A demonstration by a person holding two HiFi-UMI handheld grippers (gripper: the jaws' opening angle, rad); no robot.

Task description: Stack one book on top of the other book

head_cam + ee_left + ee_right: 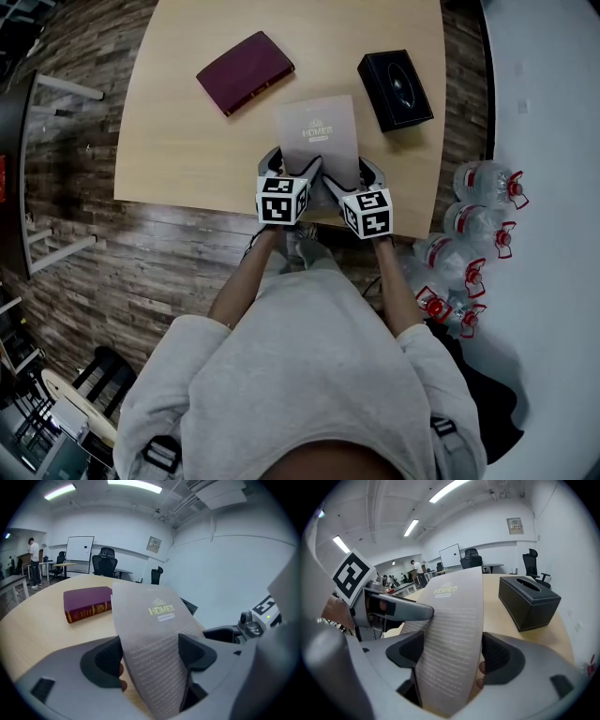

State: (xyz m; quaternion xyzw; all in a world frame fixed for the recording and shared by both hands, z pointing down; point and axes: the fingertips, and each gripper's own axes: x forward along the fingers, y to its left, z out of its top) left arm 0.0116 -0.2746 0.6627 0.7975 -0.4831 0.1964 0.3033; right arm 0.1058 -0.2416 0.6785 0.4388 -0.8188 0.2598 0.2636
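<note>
Now, in the head view, I am at the pick-up step. The left gripper and the right gripper both pinch the grey book at the near edge of the table. The maroon book lies toward the far left corner, well apart. Next, I think I must carry the grey book over and lay it flat on the maroon one. The grippers hide the grey book's near end.

In the left gripper view, the jaws press on the grey book, and the maroon book sits behind it.

In the right gripper view, the jaws clamp the grey book too. I cannot see the maroon book there, or tell if the grey book is off the table.
</note>
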